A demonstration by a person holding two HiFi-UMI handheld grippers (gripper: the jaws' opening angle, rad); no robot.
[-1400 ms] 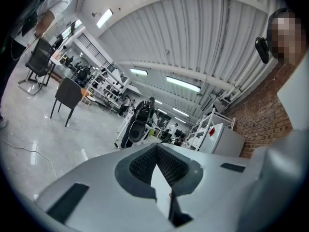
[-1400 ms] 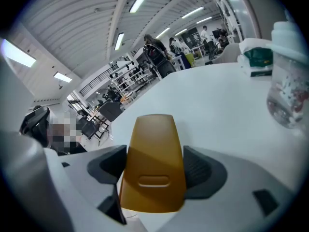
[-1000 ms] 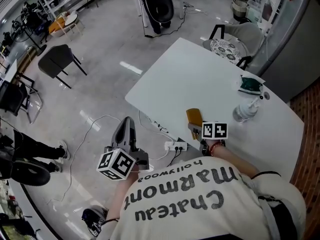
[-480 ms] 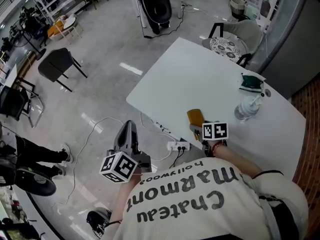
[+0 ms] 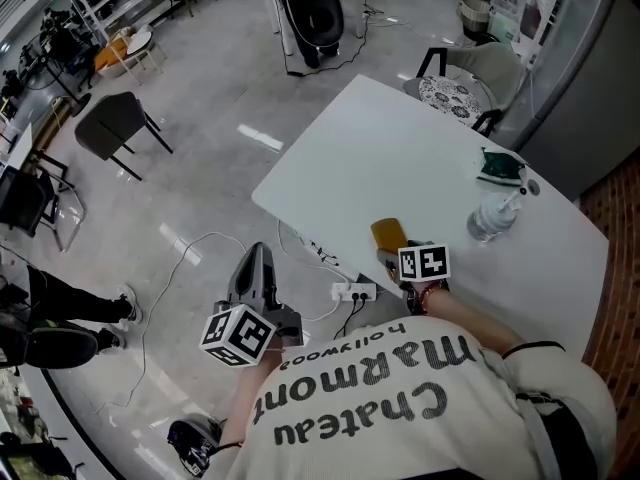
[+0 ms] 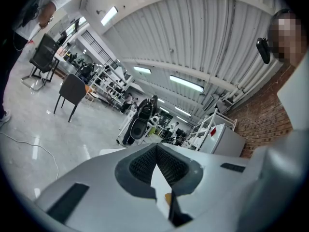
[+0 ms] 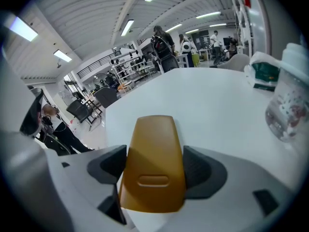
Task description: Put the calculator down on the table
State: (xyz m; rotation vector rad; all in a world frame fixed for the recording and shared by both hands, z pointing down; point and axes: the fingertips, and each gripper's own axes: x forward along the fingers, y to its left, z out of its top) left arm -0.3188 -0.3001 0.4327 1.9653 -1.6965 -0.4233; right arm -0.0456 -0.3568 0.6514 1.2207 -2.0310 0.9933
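Note:
The calculator (image 5: 387, 235) is an ochre-yellow slab, seen from its plain back. My right gripper (image 5: 392, 254) is shut on its near end, one jaw on each long side. It is low over the white table (image 5: 400, 158) near the table's near edge; I cannot tell whether it touches. In the right gripper view the calculator (image 7: 153, 163) fills the gap of the right gripper (image 7: 154, 170), with the table (image 7: 207, 95) beyond. My left gripper (image 5: 256, 251) hangs over the floor, left of the table, shut and holding nothing. In the left gripper view the left gripper (image 6: 157, 149) has its jaws meeting at the tips.
A clear spray bottle (image 5: 490, 218) (image 7: 289, 100) and a green-and-white item (image 5: 500, 168) (image 7: 264, 74) stand at the table's right side. A white power strip (image 5: 352, 291) with cables lies on the floor below the near edge. A cushioned chair (image 5: 455, 98) stands behind the table, a black chair (image 5: 115, 118) far left.
The right gripper with the calculator has shifted very slightly to the left over the table. The left gripper has barely moved.

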